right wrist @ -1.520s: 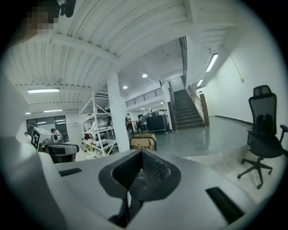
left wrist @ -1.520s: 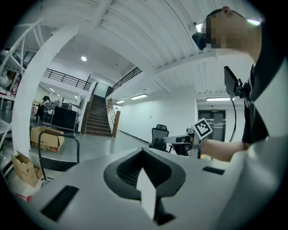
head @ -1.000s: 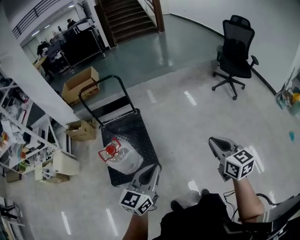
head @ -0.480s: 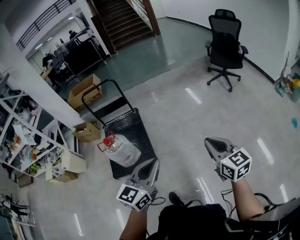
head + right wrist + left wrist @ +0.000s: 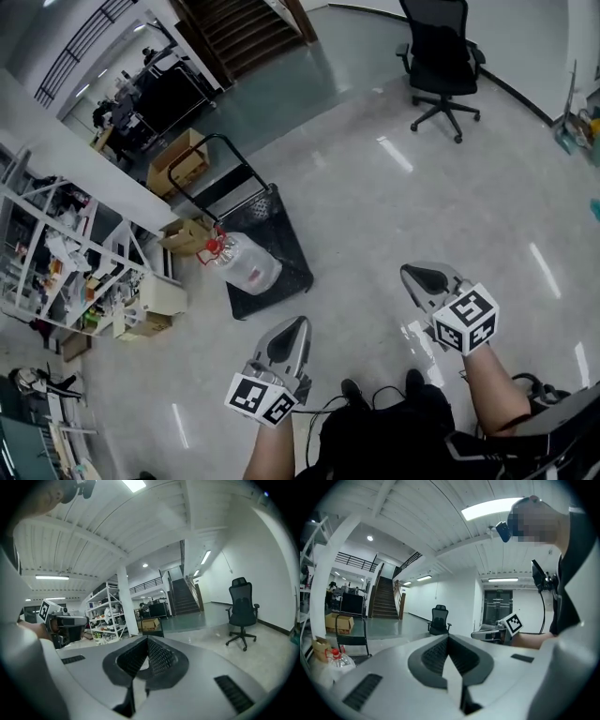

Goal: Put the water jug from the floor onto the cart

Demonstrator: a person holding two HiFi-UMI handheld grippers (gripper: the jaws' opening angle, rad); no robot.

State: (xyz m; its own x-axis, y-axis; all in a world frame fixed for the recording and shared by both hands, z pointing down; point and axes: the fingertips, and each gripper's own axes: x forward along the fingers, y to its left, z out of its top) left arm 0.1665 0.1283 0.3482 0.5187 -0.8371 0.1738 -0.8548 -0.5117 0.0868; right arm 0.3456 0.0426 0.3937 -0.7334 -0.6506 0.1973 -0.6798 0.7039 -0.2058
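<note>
Water jug [image 5: 248, 267] on cart [image 5: 287, 255], box [image 5: 187, 235] beside — left hand-held gripper [image 5: 292, 324], right hand-held gripper [image 5: 418, 275] closed.

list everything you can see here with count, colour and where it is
water jug: 1, clear with a red cap, lying on the cart
cart: 1, black, on the floor beside the shelving
cardboard boxes: at least 2, brown, one behind the cart handle, one at the cart's left side
shelving: 1 rack, white, cluttered, left edge of the head view
office chair: 1, black, far right near the wall
staircase: 1, dark, top of the head view
left gripper: 1, grey, jaws shut and empty, bottom centre
right gripper: 1, grey, jaws shut and empty, lower right
</note>
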